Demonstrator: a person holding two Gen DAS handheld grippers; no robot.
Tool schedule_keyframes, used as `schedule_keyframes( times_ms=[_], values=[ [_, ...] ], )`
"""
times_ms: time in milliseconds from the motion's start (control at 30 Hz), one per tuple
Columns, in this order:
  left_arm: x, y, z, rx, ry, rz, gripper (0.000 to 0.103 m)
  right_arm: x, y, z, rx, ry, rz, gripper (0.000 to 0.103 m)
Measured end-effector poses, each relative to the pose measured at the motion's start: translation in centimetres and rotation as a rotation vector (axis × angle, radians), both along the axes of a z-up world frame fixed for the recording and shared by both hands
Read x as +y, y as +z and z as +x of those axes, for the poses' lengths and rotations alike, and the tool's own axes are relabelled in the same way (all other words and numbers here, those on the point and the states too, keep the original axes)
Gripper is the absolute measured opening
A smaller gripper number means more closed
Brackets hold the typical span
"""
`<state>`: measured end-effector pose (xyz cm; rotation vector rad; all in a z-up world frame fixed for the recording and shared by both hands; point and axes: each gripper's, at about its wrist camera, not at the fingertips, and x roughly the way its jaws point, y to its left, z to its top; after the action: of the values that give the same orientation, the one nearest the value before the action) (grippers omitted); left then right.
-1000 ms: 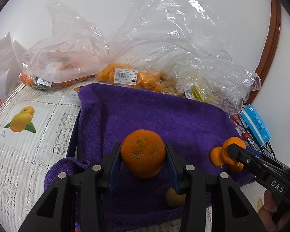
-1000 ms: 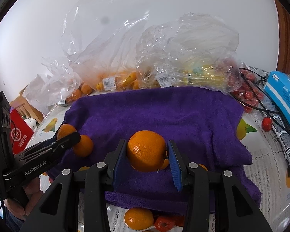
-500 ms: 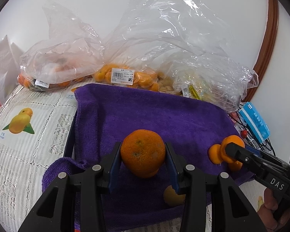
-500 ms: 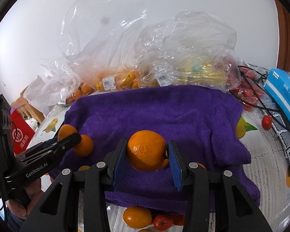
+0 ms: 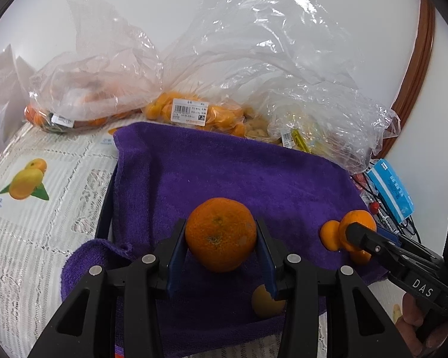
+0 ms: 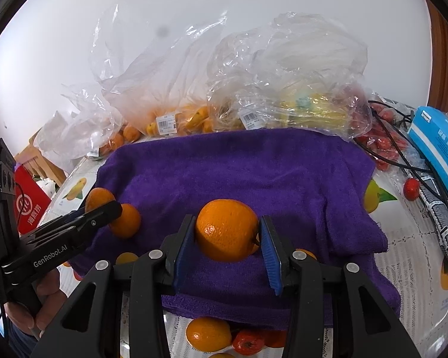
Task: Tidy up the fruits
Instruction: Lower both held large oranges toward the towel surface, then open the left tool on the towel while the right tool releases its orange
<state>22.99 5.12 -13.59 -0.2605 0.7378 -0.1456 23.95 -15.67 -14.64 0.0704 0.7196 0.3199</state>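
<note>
- Left gripper (image 5: 221, 247) has its jaws pinching an orange (image 5: 221, 234), blue pads pressed on both sides. The fruit sits up off the purple towel (image 5: 224, 173), over the towel's near part.
- Right gripper (image 6: 227, 244) is doing the same thing: jaws clamped on a second orange (image 6: 227, 229), shinier skin, also held above the towel's near half.
- From the right wrist view the left gripper shows at the left edge with its orange poking out either side of the black finger, and a hand (image 6: 41, 295) wrapped round the handle below it.
- From the left wrist view the right gripper comes in from the right edge, same deal, orange in the jaws and a bit of hand underneath.
- Towel is spread over a white lace tablecloth (image 5: 30, 238) with mango prints, covering the tabletop.
- Behind the towel's far edge: a row of clear plastic bags (image 6: 283, 89), some with small orange fruit and price labels, one with something yellow.
- Loose fruit just in front of the towel's near edge: another orange (image 6: 207, 332) and a small red fruit (image 6: 248, 341) beside it.
- Off to the right there's a blue box (image 6: 439, 149), black cables and more little red fruit.
</note>
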Motion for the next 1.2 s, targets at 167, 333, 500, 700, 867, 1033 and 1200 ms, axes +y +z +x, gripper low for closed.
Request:
schedule_keyframes(
  times_ms=[167,333,500,700,867,1033,1200],
  values=[
    [0.02,-0.04,0.03,0.005,0.0,-0.007,0.045,-0.09,0.0,-0.03,-0.002,-0.003,-0.007,0.043],
    [0.21,-0.02,-0.11,0.004,0.001,-0.015,0.051,-0.14,0.03,-0.01,-0.001,-0.002,-0.01,0.043],
    [0.28,0.24,-0.32,-0.006,-0.003,-0.024,0.054,-0.08,0.03,0.04,0.0,0.0,-0.01,0.043],
    [0.17,0.32,-0.35,-0.009,-0.006,-0.02,0.055,-0.11,0.02,0.04,-0.002,0.004,-0.02,0.043],
    [0.17,0.37,-0.45,-0.009,-0.002,-0.021,0.055,-0.03,0.05,0.04,0.0,0.008,-0.025,0.043],
    [0.12,0.36,-0.41,-0.011,0.0,-0.02,0.055,0.13,0.07,-0.12,0.002,0.015,-0.041,0.044],
    [0.12,0.48,-0.45,-0.012,0.001,-0.014,0.055,0.44,-0.16,-0.13,0.013,0.03,-0.054,0.047]
  ],
)
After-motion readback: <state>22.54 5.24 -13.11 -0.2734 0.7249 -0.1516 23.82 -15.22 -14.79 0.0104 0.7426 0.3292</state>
